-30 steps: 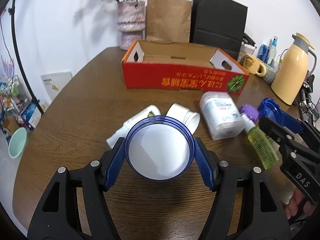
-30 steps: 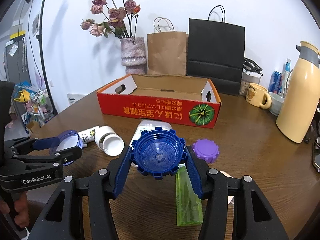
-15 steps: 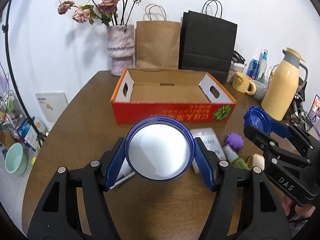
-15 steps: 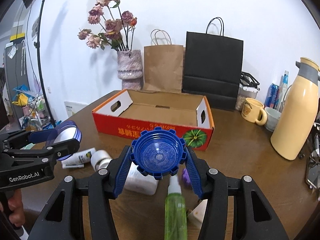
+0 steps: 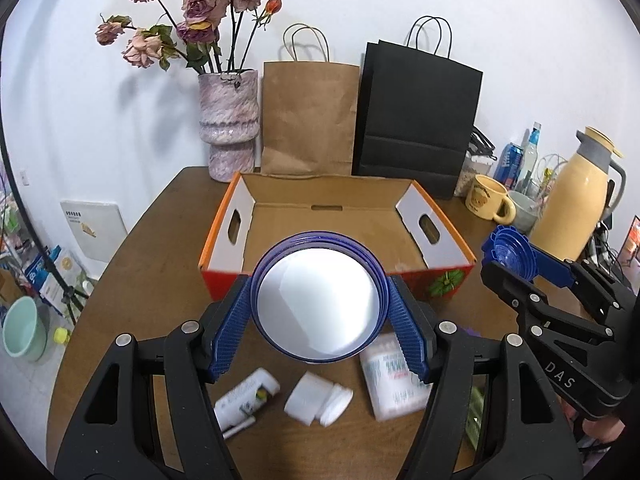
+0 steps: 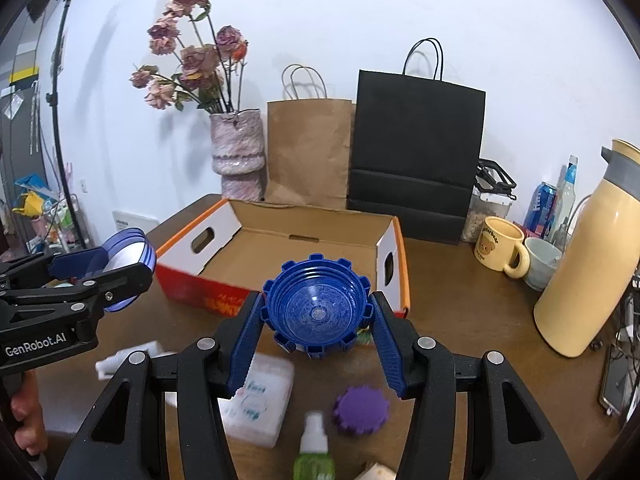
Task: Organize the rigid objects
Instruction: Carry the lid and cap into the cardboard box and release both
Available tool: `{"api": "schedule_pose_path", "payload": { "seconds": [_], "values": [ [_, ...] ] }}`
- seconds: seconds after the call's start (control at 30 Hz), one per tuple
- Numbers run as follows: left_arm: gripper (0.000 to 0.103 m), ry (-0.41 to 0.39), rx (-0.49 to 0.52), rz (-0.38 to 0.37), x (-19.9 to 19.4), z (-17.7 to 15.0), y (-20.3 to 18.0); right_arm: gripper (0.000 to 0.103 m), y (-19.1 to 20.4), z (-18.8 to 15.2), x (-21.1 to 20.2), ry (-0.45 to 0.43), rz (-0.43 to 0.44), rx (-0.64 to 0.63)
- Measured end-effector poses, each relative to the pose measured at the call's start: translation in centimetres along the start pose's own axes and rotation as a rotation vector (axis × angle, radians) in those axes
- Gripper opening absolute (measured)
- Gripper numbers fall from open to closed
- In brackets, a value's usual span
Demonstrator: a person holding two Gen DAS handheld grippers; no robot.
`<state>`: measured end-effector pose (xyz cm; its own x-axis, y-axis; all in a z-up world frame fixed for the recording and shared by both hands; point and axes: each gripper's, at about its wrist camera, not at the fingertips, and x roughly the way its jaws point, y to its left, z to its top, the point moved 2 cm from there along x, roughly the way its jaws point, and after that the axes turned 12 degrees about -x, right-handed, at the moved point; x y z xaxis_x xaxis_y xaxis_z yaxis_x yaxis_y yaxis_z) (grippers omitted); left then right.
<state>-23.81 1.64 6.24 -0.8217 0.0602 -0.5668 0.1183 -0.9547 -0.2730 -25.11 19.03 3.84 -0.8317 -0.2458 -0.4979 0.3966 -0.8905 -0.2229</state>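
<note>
Left gripper has its jaws pinching a round blue-rimmed lid, held up in front of the open cardboard box by the table's back edge. Right gripper jaws clamp a notched blue cap, also off the table.

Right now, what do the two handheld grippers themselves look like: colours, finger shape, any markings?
Both are matte black plastic frames with silver screw heads and blue ribbed finger pads. The left gripper, seen side-on from the right wrist camera, reads "GenRobot.AI" in white. The right gripper, seen from the left camera, reads "DAS". No sleeves or cables are visible.
</note>
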Motion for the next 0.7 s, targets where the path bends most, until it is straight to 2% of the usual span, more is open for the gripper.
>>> {"api": "schedule_pose_path", "payload": {
  "seconds": [0.47,0.7],
  "values": [
    [0.063,-0.010,-0.078,0.017,6.3,5.2,-0.2,0.058,-4.4,3.7,6.4,0.036,0.011,0.054],
    [0.063,0.009,-0.102,0.052,10.2,6.8,0.0,0.058,-5.5,4.6,10.9,0.094,0.039,0.052]
  ]
}}
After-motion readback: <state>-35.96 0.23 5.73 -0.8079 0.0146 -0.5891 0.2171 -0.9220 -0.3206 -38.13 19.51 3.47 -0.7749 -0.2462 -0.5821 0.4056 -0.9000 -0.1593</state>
